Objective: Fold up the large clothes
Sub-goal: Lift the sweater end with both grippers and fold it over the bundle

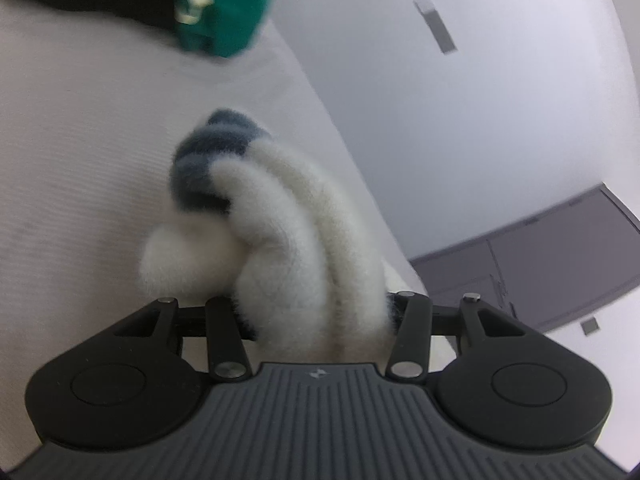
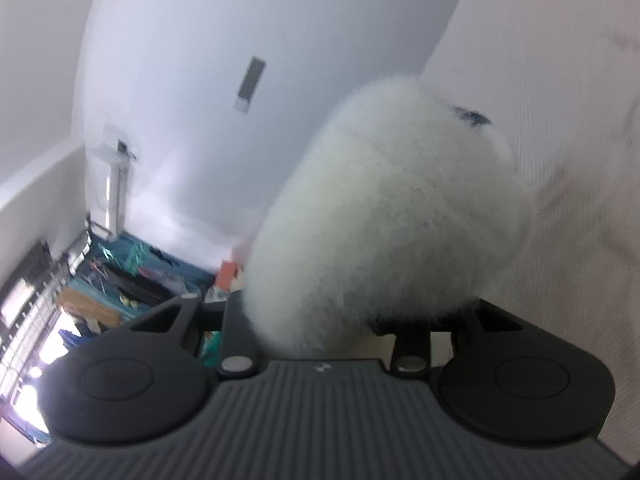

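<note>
The left gripper (image 1: pixel 316 312) pinches a bunched fold of a fluffy white garment (image 1: pixel 296 240). The fabric fills the gap between the jaws and rises out of them in thick, rounded ridges. At the far end of the bunch sits a band of dark blue and grey stripes (image 1: pixel 212 156). The fingertips themselves are buried in the pile and cannot be seen.

Behind the garment in the left wrist view lies a white bed sheet (image 1: pixel 80 160) with a fine ribbed weave. At the top left corner of that view, a green and black cloth (image 1: pixel 224 4) rests on the sheet, well apart from the held fabric. A pale wall (image 1: pixel 480 120) and a grey cabinet (image 1: pixel 540 260) fill the right side.

The right gripper (image 2: pixel 324 320) pinches another part of the same white garment (image 2: pixel 392 216). Here the fabric swells into one large fluffy mass that hides the jaw tips. A small dark blue patch (image 2: pixel 472 116) shows at its upper edge. The sheet (image 2: pixel 580 160) lies to the right of the mass. To the left are a pale wall (image 2: pixel 180 100) and a cluttered floor area (image 2: pixel 120 280), blurred beyond detail.
</note>
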The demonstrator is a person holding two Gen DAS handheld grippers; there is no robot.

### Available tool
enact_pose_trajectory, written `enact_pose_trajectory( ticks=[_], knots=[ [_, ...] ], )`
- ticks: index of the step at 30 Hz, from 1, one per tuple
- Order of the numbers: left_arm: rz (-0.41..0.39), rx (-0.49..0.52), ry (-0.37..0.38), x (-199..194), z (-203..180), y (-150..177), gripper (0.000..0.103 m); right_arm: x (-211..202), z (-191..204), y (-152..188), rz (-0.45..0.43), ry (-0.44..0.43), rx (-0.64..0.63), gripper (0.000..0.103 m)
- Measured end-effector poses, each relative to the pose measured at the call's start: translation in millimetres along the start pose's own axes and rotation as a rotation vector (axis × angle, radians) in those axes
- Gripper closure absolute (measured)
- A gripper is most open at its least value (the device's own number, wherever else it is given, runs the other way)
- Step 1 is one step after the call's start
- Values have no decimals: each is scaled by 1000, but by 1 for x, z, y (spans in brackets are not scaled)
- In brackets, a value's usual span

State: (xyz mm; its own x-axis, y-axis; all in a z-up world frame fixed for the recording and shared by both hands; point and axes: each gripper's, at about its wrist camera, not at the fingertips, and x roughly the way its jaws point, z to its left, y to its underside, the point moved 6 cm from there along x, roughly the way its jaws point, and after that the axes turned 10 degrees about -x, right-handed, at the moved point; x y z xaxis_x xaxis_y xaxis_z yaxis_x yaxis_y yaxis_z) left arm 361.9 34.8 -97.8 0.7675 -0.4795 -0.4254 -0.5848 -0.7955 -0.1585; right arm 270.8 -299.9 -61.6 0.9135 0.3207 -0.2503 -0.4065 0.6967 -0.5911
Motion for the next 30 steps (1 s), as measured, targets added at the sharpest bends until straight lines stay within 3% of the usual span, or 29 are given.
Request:
enact_pose_trajectory(
  ticks=[8,16,22,25,30],
  knots=[
    [79,92,75,43,-110,46,51,-53,4,-93,-132,12,-30,62],
    [188,138,104,139,-188,110,50,-92,-32,-176,-235,115,-53,62],
    [256,186,120,213,-200,153,50,-104,-84,-198,-287,160,-55,62],
    [291,226,112,253,-188,163,50,-105,-115,-191,-322,179,-56,62],
    [329,286,82,301,-160,178,50,-101,-171,-171,-300,202,10,62]
  ],
)
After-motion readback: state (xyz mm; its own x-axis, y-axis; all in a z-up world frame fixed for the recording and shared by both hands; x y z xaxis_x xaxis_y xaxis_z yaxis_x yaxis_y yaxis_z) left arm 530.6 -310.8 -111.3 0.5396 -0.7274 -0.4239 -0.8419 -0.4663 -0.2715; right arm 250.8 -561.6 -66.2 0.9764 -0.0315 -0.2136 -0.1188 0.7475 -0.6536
